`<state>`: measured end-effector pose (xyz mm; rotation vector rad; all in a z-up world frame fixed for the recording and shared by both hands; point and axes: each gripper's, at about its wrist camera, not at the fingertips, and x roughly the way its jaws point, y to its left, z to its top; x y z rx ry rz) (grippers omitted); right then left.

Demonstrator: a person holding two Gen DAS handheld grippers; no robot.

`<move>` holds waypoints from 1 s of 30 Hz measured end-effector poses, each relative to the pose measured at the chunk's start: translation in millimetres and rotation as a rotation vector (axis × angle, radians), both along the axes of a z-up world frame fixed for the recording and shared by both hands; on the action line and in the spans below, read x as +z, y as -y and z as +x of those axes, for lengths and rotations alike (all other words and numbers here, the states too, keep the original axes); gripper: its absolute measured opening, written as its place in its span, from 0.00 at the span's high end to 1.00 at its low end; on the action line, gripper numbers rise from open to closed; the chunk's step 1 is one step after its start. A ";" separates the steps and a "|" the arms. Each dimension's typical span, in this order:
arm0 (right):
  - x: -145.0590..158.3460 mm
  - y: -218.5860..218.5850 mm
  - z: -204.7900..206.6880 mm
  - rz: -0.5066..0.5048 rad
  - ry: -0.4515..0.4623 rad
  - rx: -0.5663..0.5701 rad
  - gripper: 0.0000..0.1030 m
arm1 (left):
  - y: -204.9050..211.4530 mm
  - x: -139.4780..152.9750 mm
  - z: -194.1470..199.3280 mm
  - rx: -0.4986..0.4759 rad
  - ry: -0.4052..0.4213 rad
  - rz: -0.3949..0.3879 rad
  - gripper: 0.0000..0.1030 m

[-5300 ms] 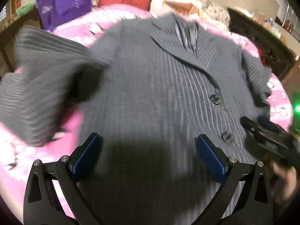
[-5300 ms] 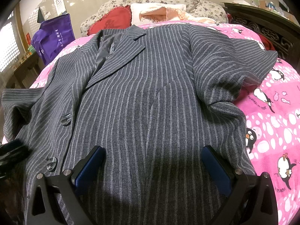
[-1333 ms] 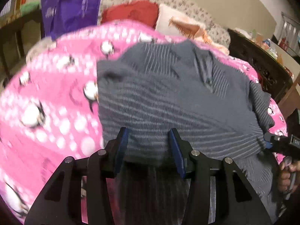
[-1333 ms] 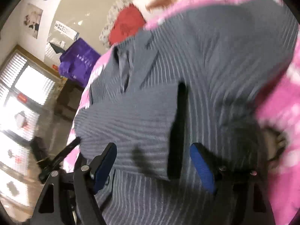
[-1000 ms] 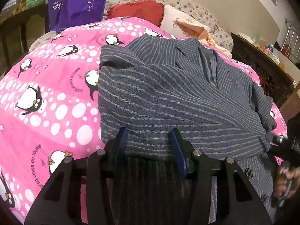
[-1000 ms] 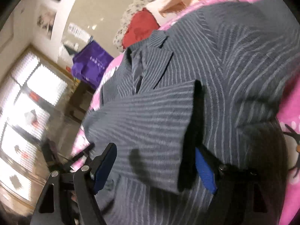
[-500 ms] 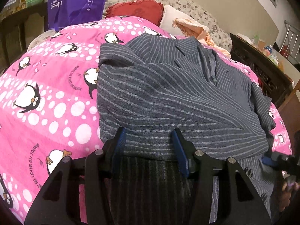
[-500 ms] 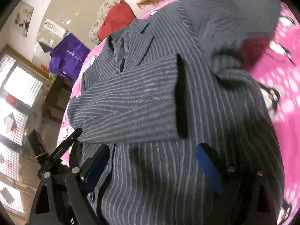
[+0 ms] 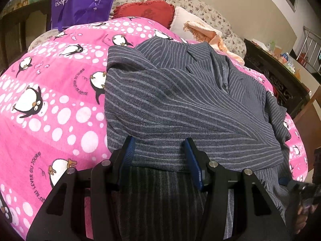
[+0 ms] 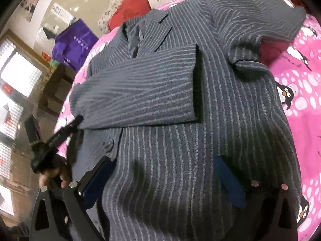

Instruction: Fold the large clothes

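A grey striped jacket (image 9: 180, 108) lies on a pink penguin blanket (image 9: 50, 110) on the bed, collar toward the red cushion (image 9: 144, 10), pale pillow (image 9: 186, 26) and purple bag (image 9: 80, 0) at the head, hem toward the cameras, one sleeve (image 10: 140, 92) folded crosswise over the chest above a button (image 10: 108, 145). The left gripper (image 9: 160, 156) stands half spread with the sleeve's fold between its pads, though whether they press it is hard to tell. The right gripper (image 10: 164, 178) has just been opening and stands wide over the lower front with nothing pinched, and the jacket's hem is hidden behind both tools.
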<state>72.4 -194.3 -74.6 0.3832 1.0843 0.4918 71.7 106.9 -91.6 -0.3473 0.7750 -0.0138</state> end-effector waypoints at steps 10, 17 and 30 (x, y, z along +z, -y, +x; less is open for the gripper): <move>-17.0 51.6 4.7 0.421 0.013 -0.089 0.07 | 2.5 0.6 -2.6 0.018 0.007 0.016 0.51; -27.0 56.2 45.4 0.544 -0.068 -0.156 0.06 | 4.3 0.8 -1.5 0.028 0.006 0.025 0.51; -20.1 36.9 82.7 0.362 -0.001 -0.062 0.91 | -9.5 15.0 -18.5 0.112 0.032 -0.003 0.51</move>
